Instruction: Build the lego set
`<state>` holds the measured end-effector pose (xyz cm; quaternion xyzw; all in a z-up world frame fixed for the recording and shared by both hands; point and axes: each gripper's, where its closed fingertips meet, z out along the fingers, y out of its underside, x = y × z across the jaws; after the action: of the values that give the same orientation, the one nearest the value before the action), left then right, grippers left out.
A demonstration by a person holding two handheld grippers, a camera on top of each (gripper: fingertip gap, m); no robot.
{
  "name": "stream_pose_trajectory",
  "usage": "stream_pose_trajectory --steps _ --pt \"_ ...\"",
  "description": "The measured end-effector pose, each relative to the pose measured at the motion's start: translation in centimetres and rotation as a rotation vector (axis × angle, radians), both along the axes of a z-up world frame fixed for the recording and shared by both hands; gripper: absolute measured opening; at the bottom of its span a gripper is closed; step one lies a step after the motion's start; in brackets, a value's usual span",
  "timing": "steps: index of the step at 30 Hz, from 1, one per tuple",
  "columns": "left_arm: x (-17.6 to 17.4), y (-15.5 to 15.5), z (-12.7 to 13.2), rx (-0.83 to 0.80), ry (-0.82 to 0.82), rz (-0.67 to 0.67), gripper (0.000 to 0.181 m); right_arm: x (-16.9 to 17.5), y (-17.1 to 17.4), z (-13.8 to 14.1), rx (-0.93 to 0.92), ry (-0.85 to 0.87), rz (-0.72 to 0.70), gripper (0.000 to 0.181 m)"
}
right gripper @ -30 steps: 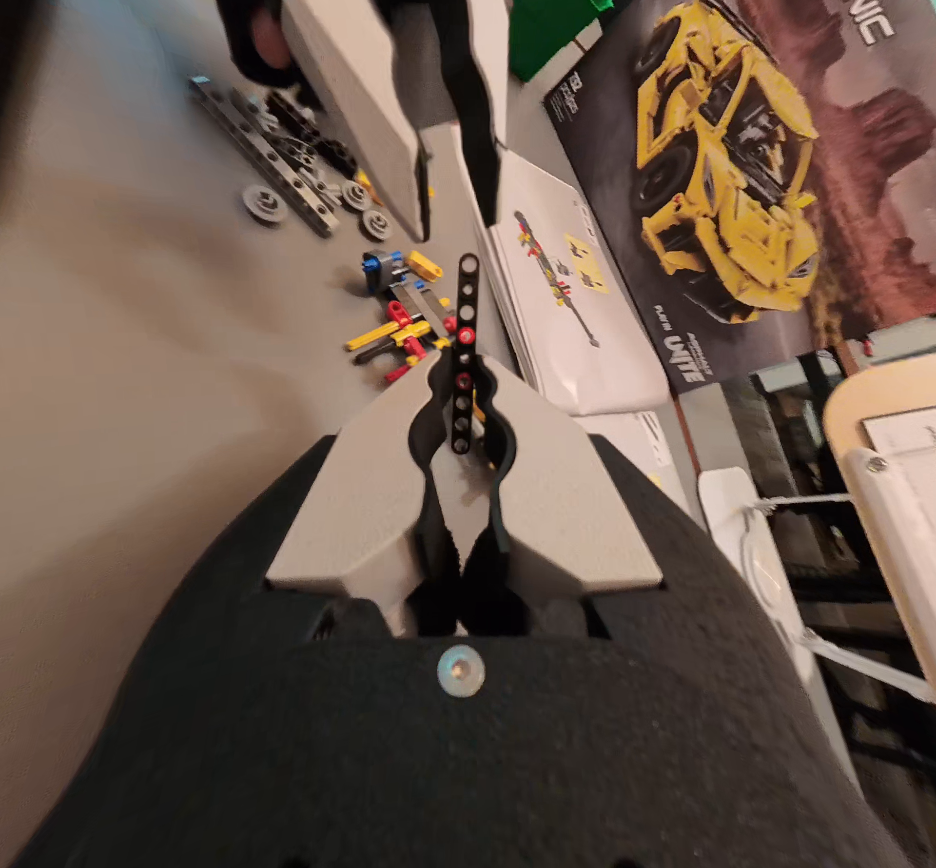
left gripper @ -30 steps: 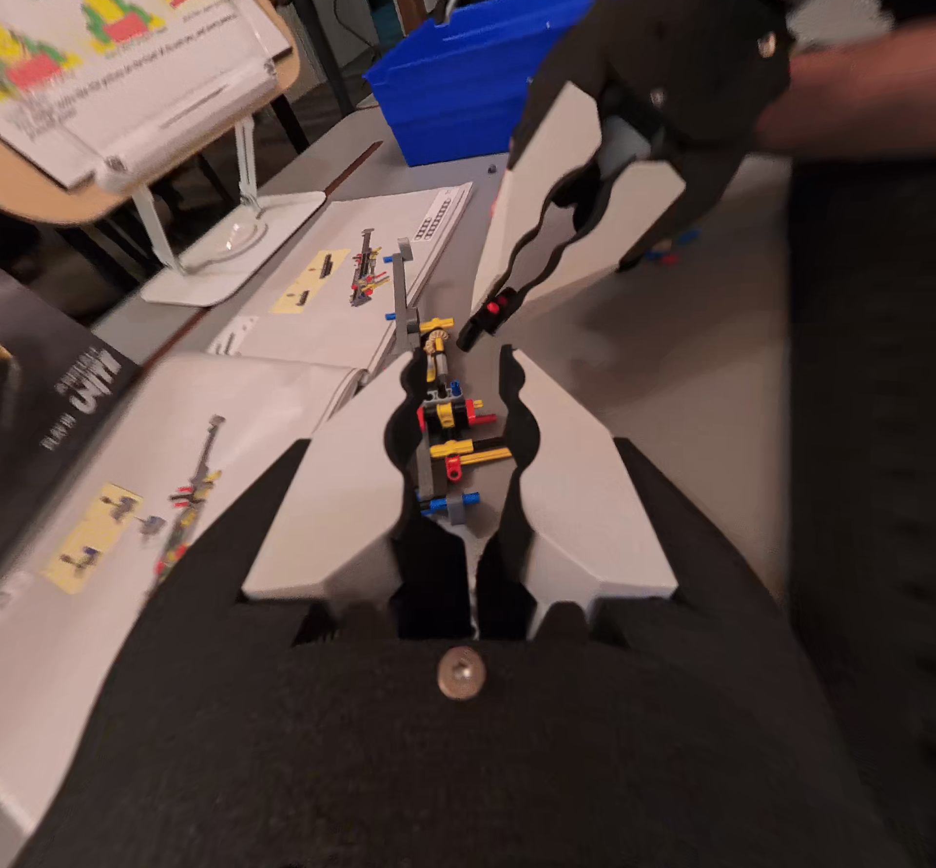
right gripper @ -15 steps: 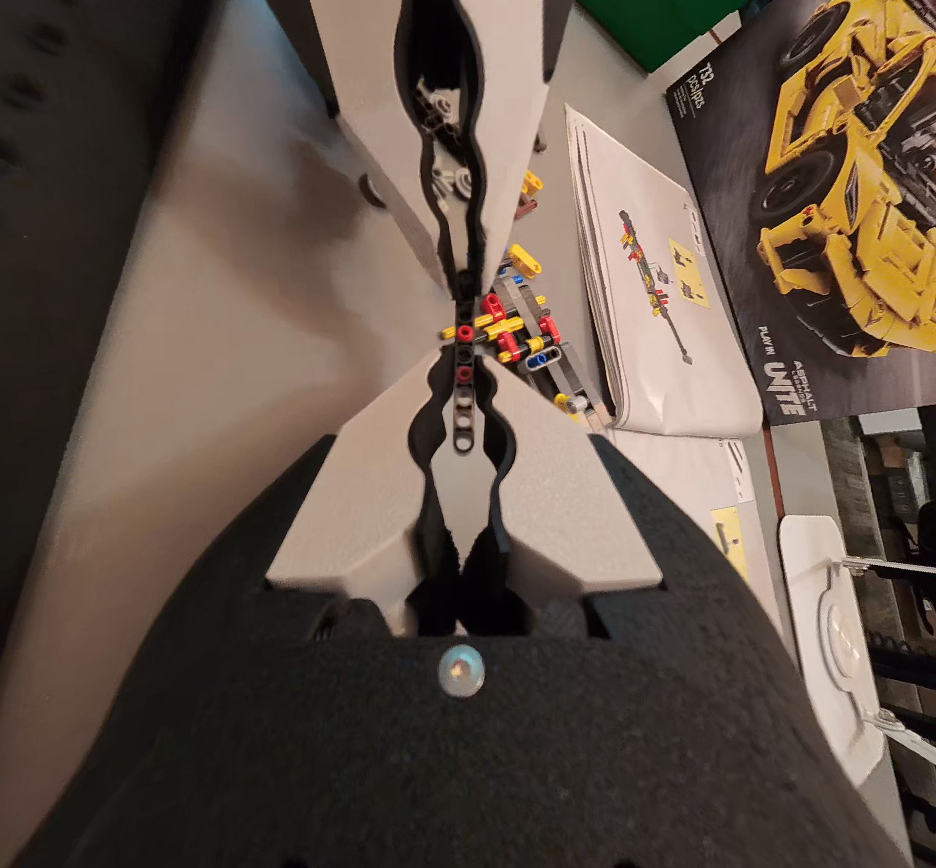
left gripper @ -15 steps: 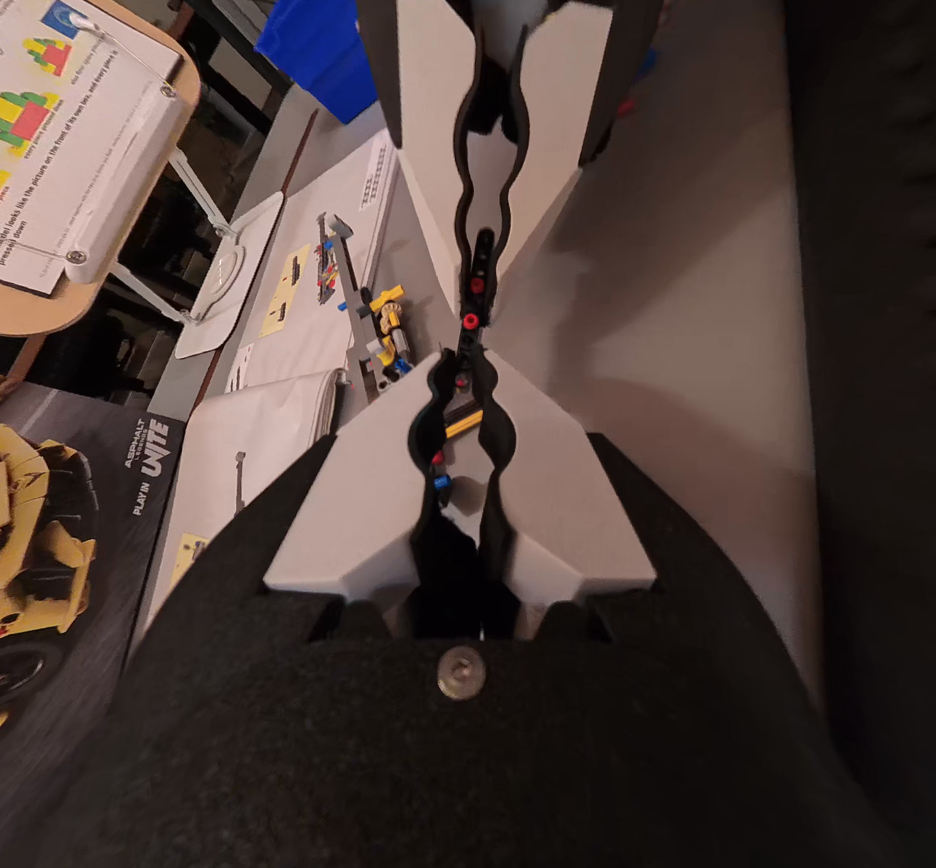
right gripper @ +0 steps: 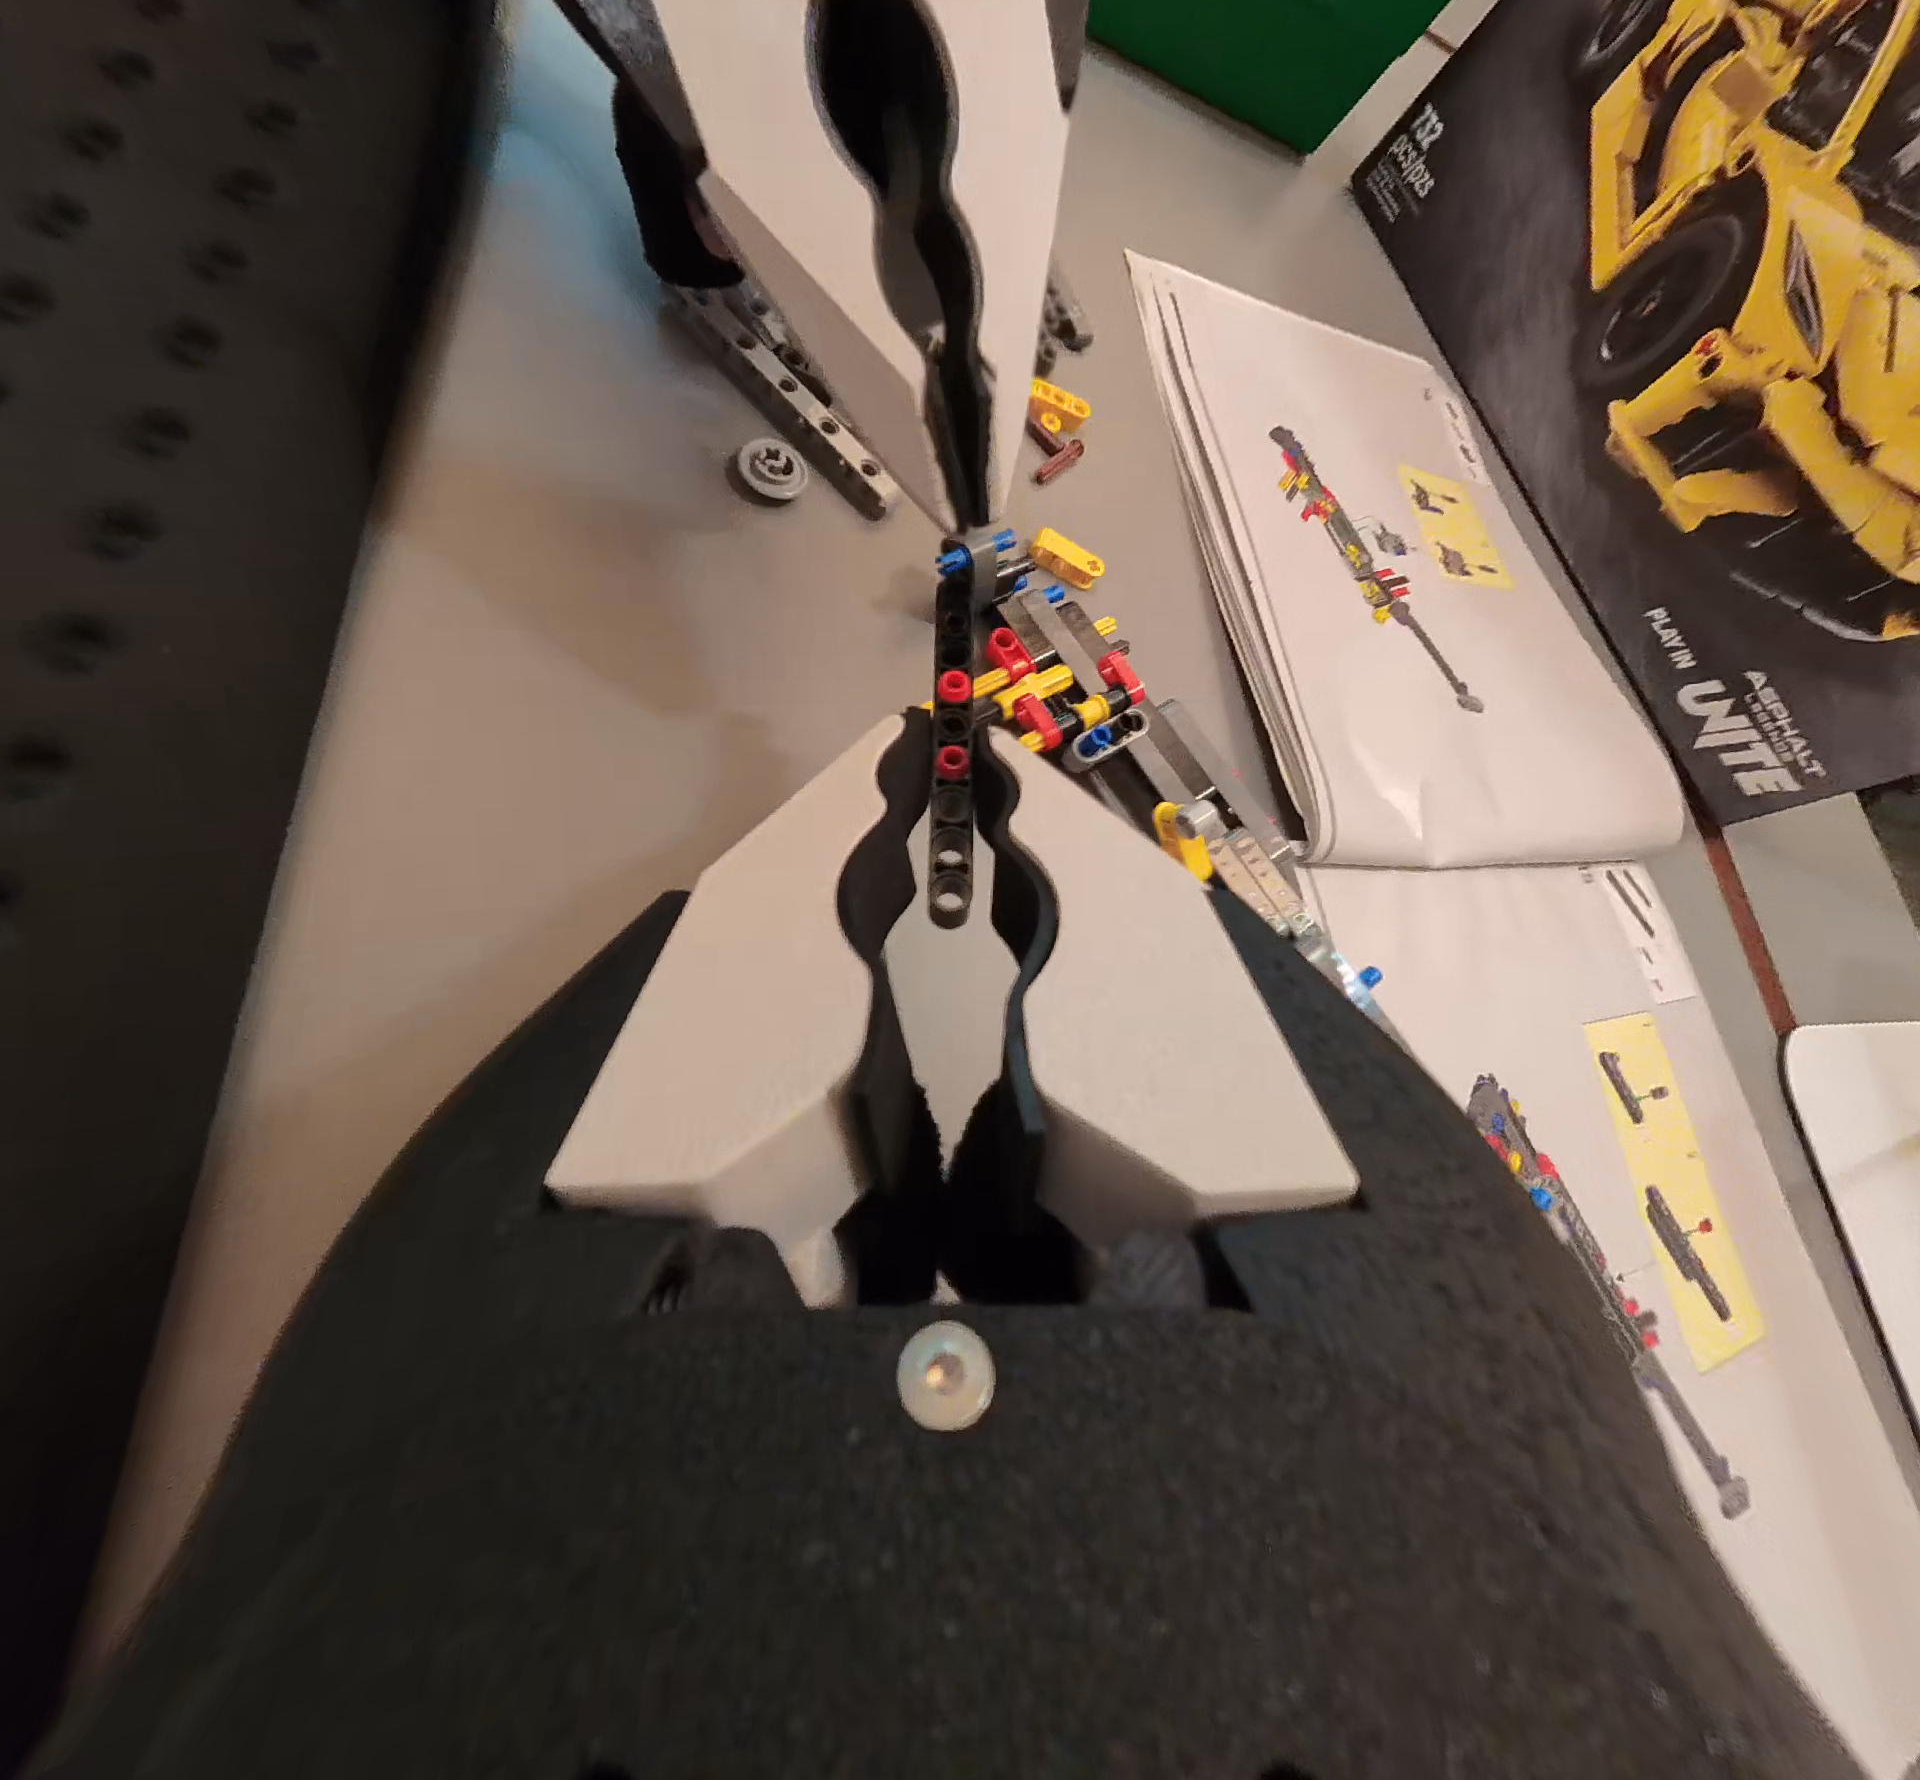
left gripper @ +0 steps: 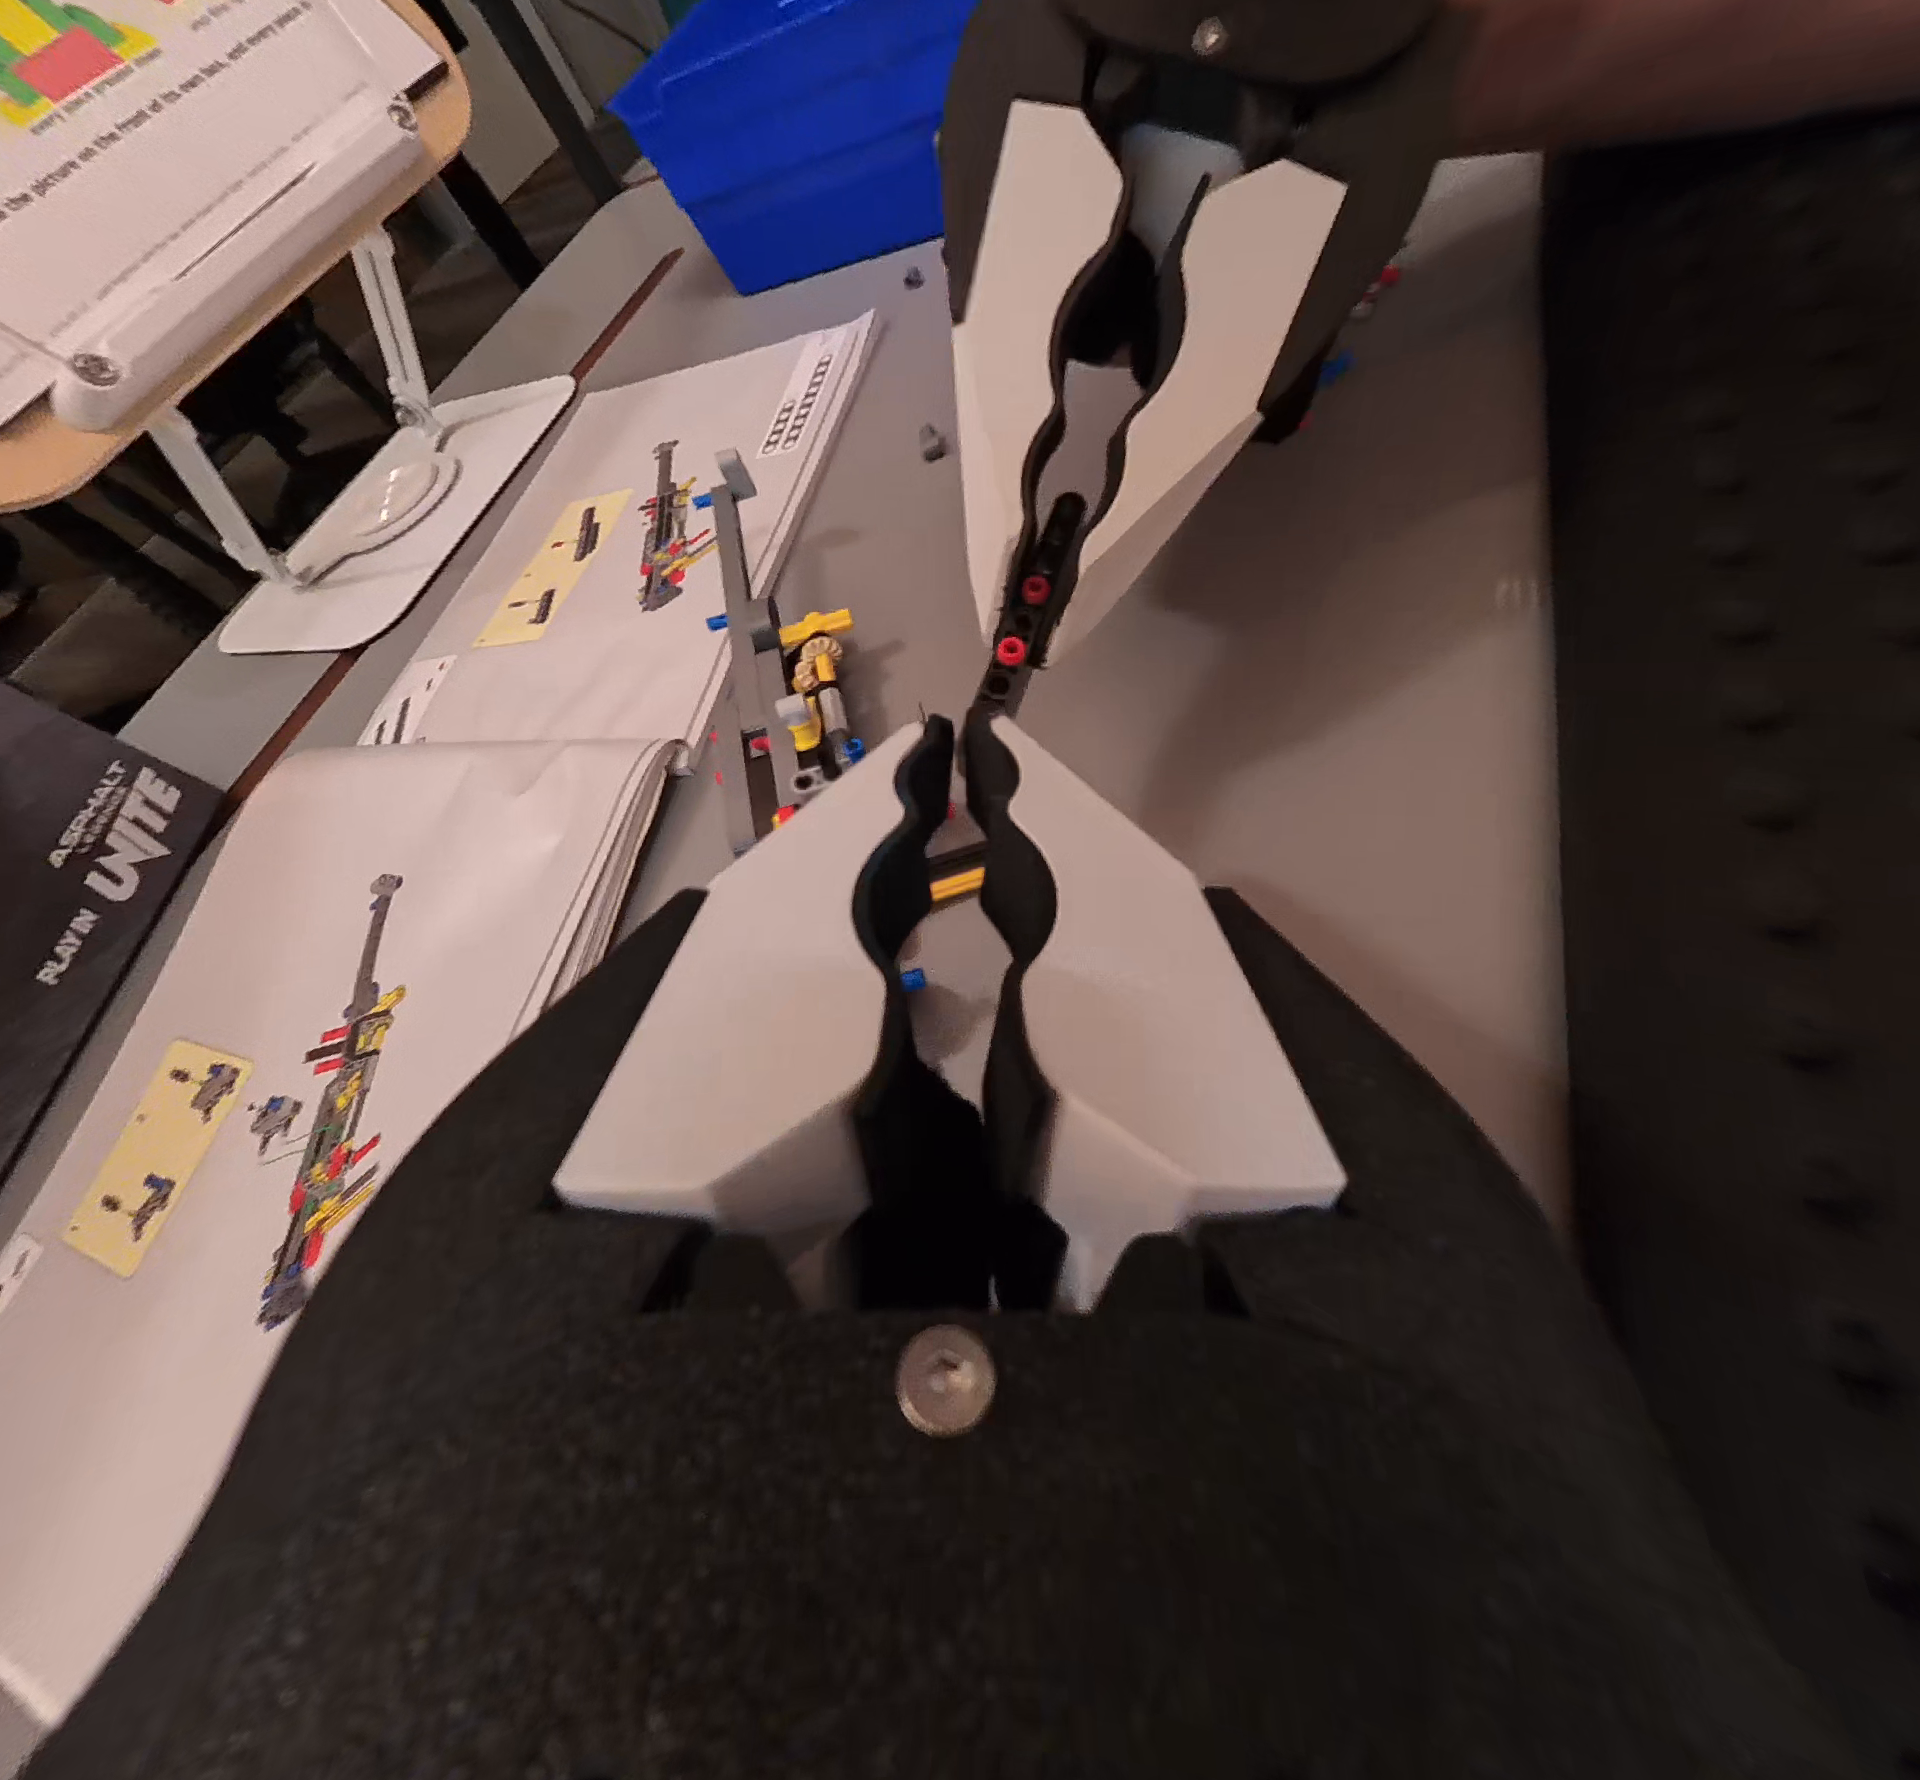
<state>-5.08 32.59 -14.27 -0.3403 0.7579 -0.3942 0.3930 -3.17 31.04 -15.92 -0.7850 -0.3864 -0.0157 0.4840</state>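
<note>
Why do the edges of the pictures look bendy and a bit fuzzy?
Left wrist view: the wide lens bows the booklets and the blue bin; the far-right side is dark and smeared. Right wrist view: the black beam in the right gripper is sharp, while the dark dotted surface at left is blurred and the gripper's own body looks soft.

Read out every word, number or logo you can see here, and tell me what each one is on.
I don't repeat writing from pictures; here is what bears it.
Dark box with the yellow car: large white lettering and small print, legible.
Open instruction booklets: tiny marks, too small to read.
Sheet on the stand: printed lines, blurred.
Black beam in the right gripper: none.
</note>
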Motion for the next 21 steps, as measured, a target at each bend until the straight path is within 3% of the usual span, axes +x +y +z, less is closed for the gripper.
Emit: stream_pose_trajectory --steps 5,11,21 --pt "-0.4 -1.1 -1.0 0.003 0.047 -0.05 0.019 -1.0 -0.6 0.5 0.029 0.005 0.072 0.007" --pt "-0.8 -2.0 -1.1 0.014 0.053 -0.109 0.008 -2.1 -0.7 0.5 0.062 -0.045 0.114 0.007" --pt "-0.8 -1.9 -1.8 0.054 0.08 -0.107 0.007 -2.0 -0.6 -0.1 0.041 -0.033 0.099 0.007"
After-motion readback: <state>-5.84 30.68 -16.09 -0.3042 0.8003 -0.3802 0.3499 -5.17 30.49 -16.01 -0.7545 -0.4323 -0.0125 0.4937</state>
